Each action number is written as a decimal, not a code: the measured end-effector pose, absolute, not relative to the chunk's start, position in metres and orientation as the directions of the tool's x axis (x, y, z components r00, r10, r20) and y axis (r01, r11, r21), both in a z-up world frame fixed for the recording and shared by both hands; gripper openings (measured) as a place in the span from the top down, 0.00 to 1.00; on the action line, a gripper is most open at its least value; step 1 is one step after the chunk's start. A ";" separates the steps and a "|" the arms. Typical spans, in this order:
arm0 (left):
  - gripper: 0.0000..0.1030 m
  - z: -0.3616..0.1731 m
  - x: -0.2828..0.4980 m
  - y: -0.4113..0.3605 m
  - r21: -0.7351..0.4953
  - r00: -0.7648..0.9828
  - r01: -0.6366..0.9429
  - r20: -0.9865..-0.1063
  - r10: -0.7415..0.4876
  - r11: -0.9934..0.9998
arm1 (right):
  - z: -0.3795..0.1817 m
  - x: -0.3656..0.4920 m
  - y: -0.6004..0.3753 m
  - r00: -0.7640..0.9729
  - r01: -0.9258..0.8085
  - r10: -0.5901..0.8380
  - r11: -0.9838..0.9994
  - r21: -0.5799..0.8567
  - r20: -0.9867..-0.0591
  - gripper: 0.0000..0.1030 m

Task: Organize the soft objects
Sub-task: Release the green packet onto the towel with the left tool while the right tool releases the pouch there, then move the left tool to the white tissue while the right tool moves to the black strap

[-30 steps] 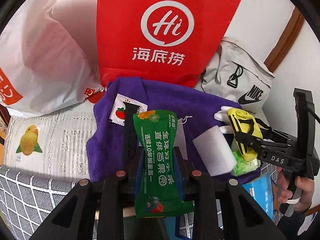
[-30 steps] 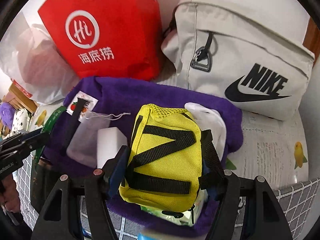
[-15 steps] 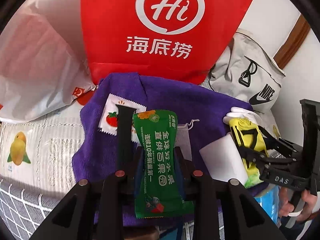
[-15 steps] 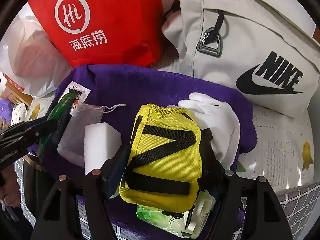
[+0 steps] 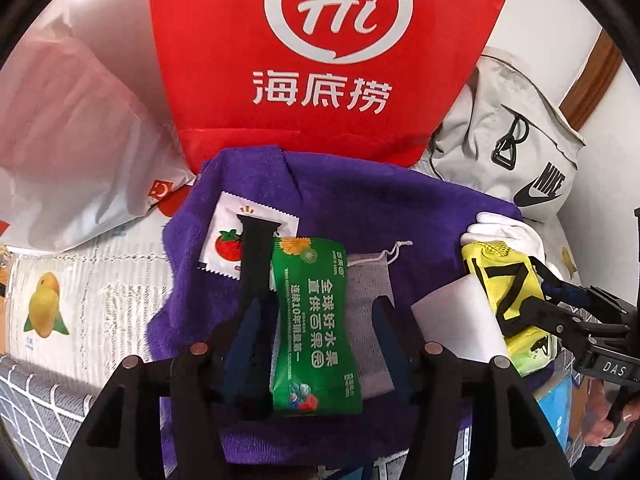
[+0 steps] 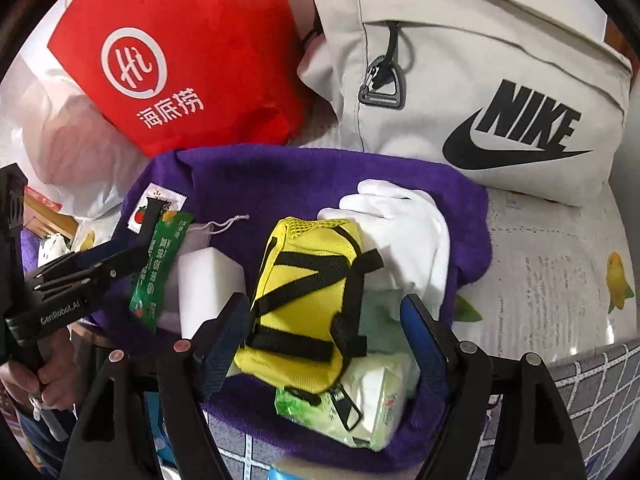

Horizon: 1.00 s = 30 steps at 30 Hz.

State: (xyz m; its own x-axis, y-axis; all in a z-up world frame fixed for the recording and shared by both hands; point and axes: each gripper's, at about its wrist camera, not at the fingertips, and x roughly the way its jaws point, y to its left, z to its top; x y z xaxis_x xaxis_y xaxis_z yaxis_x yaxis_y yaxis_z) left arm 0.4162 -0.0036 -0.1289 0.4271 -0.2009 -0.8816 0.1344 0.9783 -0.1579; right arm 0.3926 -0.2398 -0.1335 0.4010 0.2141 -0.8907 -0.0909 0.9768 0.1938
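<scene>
A purple towel (image 5: 400,208) lies spread with soft things on it. A green snack packet (image 5: 316,320) rests on a grey drawstring pouch (image 5: 368,280), between the fingers of my left gripper (image 5: 318,308). Those jaws are opening, and the pads stand clear of the packet. In the right wrist view a yellow pouch with black straps (image 6: 304,296) lies on a green tissue pack (image 6: 372,400). My right gripper (image 6: 324,300) is around the pouch with its jaws opening and a gap at the right pad. A white glove (image 6: 400,220) and a white sponge block (image 6: 208,276) flank the pouch.
A red printed bag (image 5: 320,60) and a grey Nike bag (image 6: 480,80) stand behind the towel, with a white plastic bag (image 5: 80,140) at the left. A tomato sachet (image 5: 224,240) and a black strap (image 5: 256,256) lie on the towel's left part. A person's hand holds each gripper handle.
The left jaws have spread off the green packet, which now lies free. The right jaws have widened around the yellow pouch. The left gripper has come closer to the towel.
</scene>
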 end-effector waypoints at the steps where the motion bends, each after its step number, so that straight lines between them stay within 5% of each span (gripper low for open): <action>1: 0.46 -0.125 0.413 -0.003 -0.153 0.432 0.134 -0.880 -0.196 0.979 | -0.131 0.390 -0.240 0.404 -0.093 0.216 0.976 0.195 -0.889 0.25; 14: 0.46 -0.078 0.325 0.010 -0.114 0.479 0.136 -0.862 -0.166 0.984 | -0.091 0.314 -0.241 0.468 -0.123 0.238 0.971 0.204 -0.851 0.25; 30: 0.46 -0.081 0.191 0.016 -0.092 0.475 0.108 -0.870 -0.133 0.990 | -0.075 0.200 -0.225 0.517 -0.226 0.283 0.955 0.189 -0.808 0.25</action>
State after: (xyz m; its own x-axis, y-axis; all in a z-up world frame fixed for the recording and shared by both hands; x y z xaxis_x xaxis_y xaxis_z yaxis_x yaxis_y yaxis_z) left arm 0.1913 0.0164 -0.0813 0.4747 -0.1329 -0.8700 0.1085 0.9898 -0.0920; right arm 0.2003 -0.2253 -0.0754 0.5172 0.2826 -0.8079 -0.2261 0.9555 0.1894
